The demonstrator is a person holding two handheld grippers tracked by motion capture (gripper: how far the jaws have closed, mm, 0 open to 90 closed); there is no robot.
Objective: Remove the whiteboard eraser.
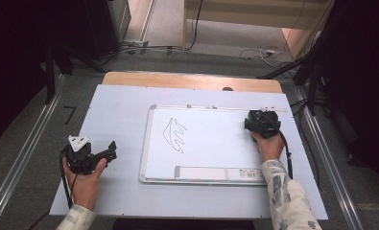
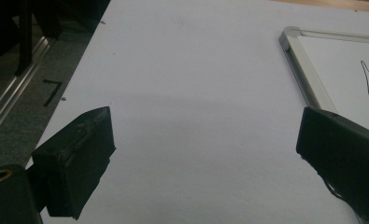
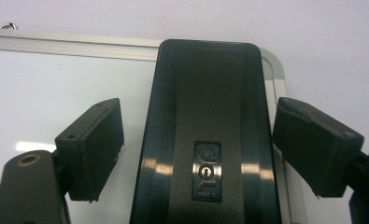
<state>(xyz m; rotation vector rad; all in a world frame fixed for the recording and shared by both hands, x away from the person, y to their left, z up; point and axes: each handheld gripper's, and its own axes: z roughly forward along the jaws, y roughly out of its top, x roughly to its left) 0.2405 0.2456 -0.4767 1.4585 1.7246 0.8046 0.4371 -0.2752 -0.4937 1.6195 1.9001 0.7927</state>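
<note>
A black eraser [image 3: 209, 135] is lying between the right gripper [image 3: 198, 149]'s spread jaws, which are flanking it without clamping, at the whiteboard [image 1: 211, 143]'s far right corner. The right hand [image 1: 269, 146] is reaching forward over the board's right edge. The left gripper [image 1: 111, 152] is resting released near the table [image 1: 120, 105]'s left edge, left hand [image 1: 84, 184] cupping it. A black scribble [image 1: 175, 134] is sitting on the board; grey floor [image 1: 33, 143] is surrounding the table.

The high view looked forward and down on the pale blue table sheet [image 1: 115, 108] and aluminium-framed whiteboard [image 1: 151, 125]. The left gripper view skimmed low over that sheet [image 2: 196, 102], catching the whiteboard's corner [image 2: 292, 35]. The right gripper view sat close above the board's far corner [image 3: 271, 58].
</note>
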